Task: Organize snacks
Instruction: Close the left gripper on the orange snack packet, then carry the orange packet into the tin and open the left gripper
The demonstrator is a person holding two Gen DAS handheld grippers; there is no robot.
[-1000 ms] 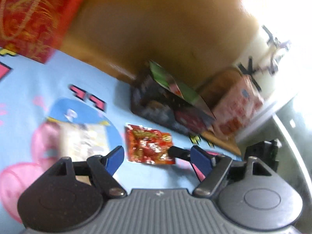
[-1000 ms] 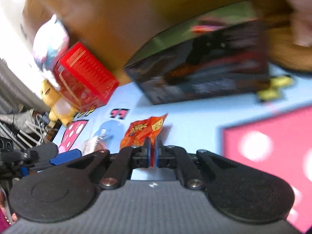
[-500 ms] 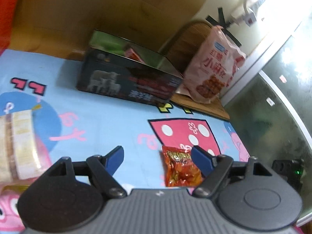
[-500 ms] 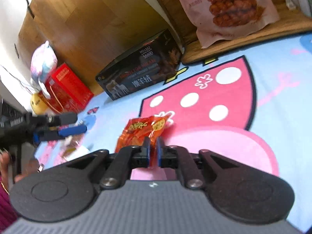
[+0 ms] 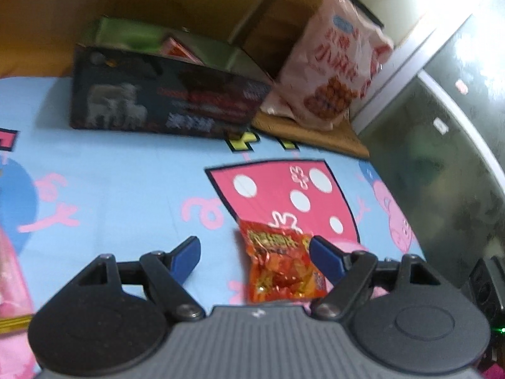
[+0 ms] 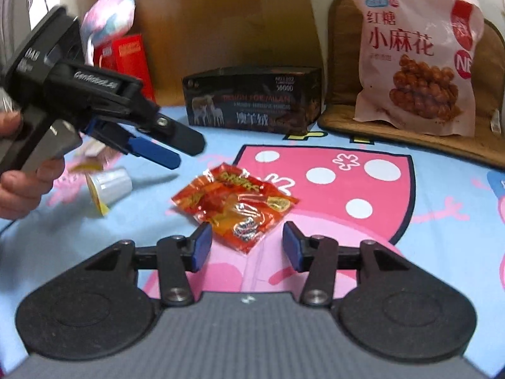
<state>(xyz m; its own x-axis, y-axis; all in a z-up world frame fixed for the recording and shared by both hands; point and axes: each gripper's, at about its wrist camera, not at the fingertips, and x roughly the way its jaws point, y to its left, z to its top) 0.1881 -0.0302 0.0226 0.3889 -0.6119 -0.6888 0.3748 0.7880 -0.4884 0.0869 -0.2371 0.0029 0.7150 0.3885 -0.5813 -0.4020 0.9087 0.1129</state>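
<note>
A small red-orange snack packet (image 6: pixel 235 207) lies flat on the cartoon-print sheet (image 6: pixel 442 237), just ahead of my right gripper (image 6: pixel 244 246), which is open and empty. The packet also shows in the left wrist view (image 5: pixel 281 265), close to the right finger of my open, empty left gripper (image 5: pixel 255 252). The left gripper also shows in the right wrist view (image 6: pixel 170 148), held above the sheet to the packet's left. A dark open box (image 6: pixel 252 101) (image 5: pixel 164 101) stands at the back. A large pink snack bag (image 6: pixel 416 57) (image 5: pixel 334 69) leans upright at the back right.
A small white jelly cup (image 6: pixel 107 189) lies on its side left of the packet. A red box (image 6: pixel 129 60) and a plush toy (image 6: pixel 107 22) stand at the back left. A brown mat (image 6: pixel 410 135) lies under the pink bag. A wooden board backs the scene.
My right gripper has opened and let go of the red-orange packet, which now lies on the sheet. Both cameras have swung toward the pink-patterned area on the right.
</note>
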